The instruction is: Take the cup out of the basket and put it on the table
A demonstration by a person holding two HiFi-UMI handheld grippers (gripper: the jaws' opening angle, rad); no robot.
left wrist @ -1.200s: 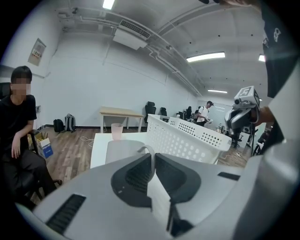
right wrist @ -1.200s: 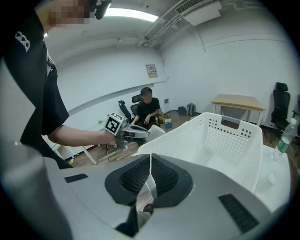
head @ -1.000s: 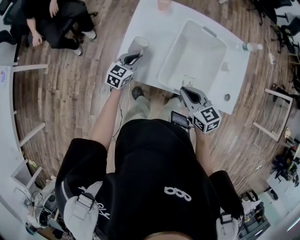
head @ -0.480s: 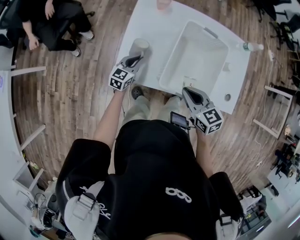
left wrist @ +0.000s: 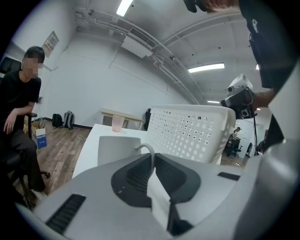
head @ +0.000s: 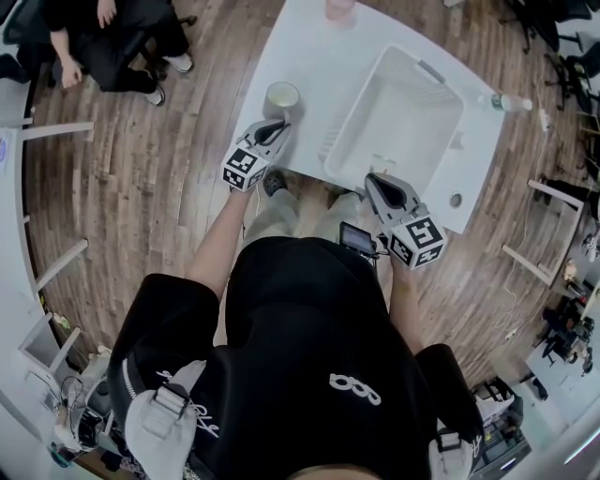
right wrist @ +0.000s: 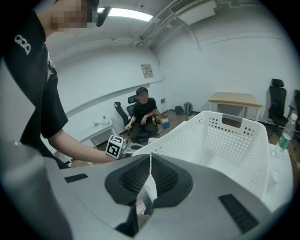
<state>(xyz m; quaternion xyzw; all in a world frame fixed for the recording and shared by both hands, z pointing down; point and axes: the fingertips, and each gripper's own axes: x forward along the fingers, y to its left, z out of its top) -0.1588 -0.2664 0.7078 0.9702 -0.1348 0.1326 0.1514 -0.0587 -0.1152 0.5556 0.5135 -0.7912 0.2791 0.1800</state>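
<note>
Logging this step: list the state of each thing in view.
cup: upright, outside the basket, handle gripped
basket: upright, empty
left gripper: shut on the cup's handle
right gripper: shut, empty
pink cup: upright on the table

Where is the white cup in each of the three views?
Head view: cup upper left on the table, just beyond the left tool.
Left gripper view: cup centre left, its handle between the shut jaws.
Right gripper view: cup small, left of centre, past the basket rim.
Shared landmark: the basket, right of the cup in all three.
</note>
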